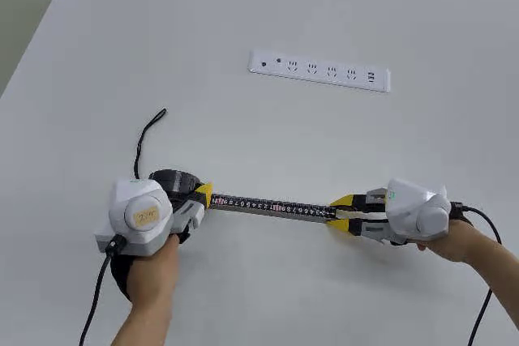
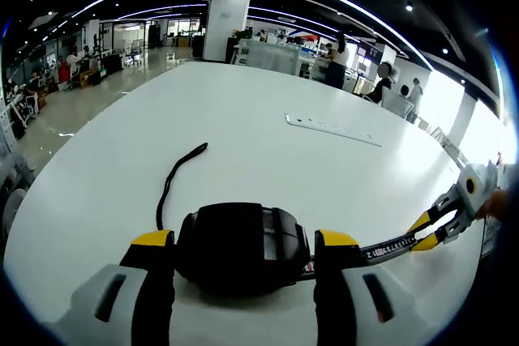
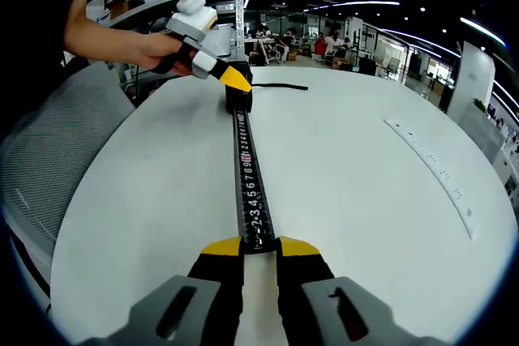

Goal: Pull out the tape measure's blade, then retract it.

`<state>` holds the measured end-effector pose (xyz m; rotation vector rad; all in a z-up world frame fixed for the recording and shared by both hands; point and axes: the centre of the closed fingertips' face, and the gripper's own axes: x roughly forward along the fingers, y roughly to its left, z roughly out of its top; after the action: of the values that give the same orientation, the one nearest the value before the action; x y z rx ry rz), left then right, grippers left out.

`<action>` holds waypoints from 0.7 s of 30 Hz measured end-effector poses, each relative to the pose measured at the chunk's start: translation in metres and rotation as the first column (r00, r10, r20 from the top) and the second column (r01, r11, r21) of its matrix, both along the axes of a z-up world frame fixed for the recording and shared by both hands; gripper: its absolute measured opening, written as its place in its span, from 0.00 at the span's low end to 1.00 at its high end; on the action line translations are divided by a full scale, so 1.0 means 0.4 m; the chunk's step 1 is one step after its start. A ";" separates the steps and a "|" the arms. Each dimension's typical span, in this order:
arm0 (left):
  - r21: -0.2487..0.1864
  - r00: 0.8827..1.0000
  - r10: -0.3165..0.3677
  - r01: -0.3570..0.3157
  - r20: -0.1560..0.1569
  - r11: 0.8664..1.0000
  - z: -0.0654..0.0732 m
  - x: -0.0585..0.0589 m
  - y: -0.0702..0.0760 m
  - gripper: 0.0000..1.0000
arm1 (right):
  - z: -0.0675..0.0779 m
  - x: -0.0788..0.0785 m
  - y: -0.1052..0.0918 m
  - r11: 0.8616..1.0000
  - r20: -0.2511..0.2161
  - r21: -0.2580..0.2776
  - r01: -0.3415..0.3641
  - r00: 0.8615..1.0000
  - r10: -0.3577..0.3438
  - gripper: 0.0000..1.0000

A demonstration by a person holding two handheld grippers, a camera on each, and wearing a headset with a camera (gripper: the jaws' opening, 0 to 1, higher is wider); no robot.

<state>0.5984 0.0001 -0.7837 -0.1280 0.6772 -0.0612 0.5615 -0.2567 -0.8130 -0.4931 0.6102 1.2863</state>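
Observation:
The black tape measure case rests on the white table, held between the yellow-tipped jaws of my left gripper. Its dark blade with white numerals runs rightward, lying flat along the table. My right gripper is shut on the blade's end. In the right gripper view the case and the left gripper sit at the far end of the blade. A black wrist strap trails from the case.
A white power strip lies on the table beyond the blade. The table's left edge runs past the case. An office with desks, shelves and people surrounds the table.

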 end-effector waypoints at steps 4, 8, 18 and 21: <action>0.008 1.000 0.019 -0.019 -0.004 1.000 -0.005 0.001 0.006 0.68 | 0.000 0.000 0.000 1.000 -0.001 0.003 0.002 1.000 -0.002 0.14; 0.004 1.000 0.029 -0.029 -0.010 1.000 -0.008 0.004 0.006 0.68 | 0.000 0.001 0.000 1.000 -0.003 0.006 0.006 1.000 -0.006 0.14; 0.012 0.999 0.016 -0.015 -0.036 1.000 -0.013 0.002 0.007 0.66 | -0.001 0.001 -0.001 1.000 -0.005 0.008 0.012 1.000 -0.012 0.14; 0.014 0.999 0.009 -0.008 -0.042 1.000 -0.014 0.001 0.007 0.66 | 0.000 0.001 0.000 1.000 -0.003 0.006 0.014 1.000 -0.014 0.14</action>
<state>0.5989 0.0028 -0.7892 -0.1192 0.7189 -0.0456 0.5619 -0.2567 -0.8129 -0.4812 0.6115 1.2761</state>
